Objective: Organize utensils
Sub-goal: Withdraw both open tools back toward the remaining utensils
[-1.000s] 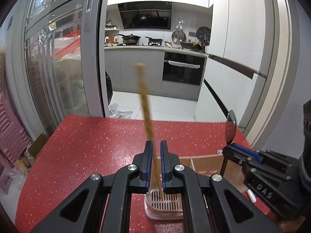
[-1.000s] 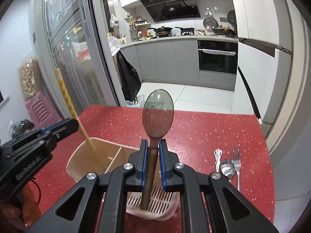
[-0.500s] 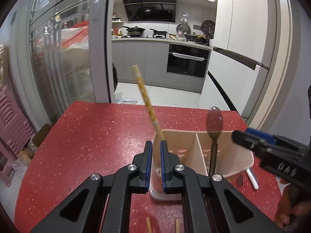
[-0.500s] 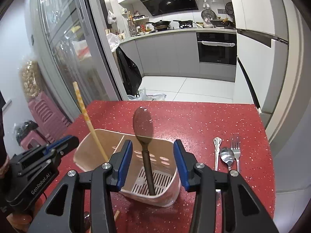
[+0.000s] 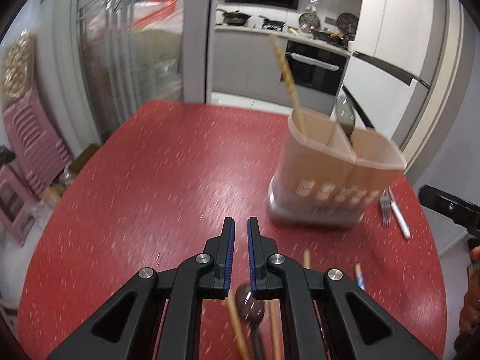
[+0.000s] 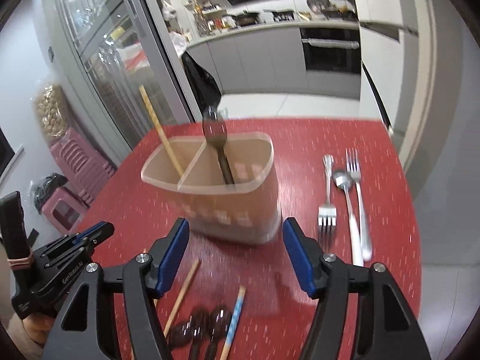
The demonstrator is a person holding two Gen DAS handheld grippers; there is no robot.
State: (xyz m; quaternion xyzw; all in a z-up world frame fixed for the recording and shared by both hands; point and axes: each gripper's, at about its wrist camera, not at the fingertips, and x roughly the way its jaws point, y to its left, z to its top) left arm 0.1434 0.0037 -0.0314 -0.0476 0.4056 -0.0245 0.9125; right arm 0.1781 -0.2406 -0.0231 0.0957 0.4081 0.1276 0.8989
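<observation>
A beige utensil holder [image 5: 336, 180] [image 6: 228, 192] stands on the red table [image 5: 168, 180]. A tan chopstick [image 5: 285, 75] [image 6: 162, 132] leans in its left compartment and a dark spoon [image 6: 217, 144] [image 5: 345, 117] stands in its right one. My left gripper [image 5: 240, 231] is shut and empty, low over the table left of the holder; it also shows in the right wrist view [image 6: 99, 231]. My right gripper [image 6: 235, 240] is open and empty in front of the holder. Loose chopsticks [image 6: 183, 291] and dark spoons [image 6: 207, 327] lie near the front edge.
Two metal forks [image 6: 327, 192] and a metal spoon [image 6: 348, 207] lie on the table right of the holder. The table's right edge [image 6: 411, 198] drops to the floor. Pink stools [image 5: 27, 150] stand at the left. A kitchen lies behind.
The left gripper let go of the chopstick and the right gripper opened off the spoon; both now stand in the holder. Both grippers have pulled back and down.
</observation>
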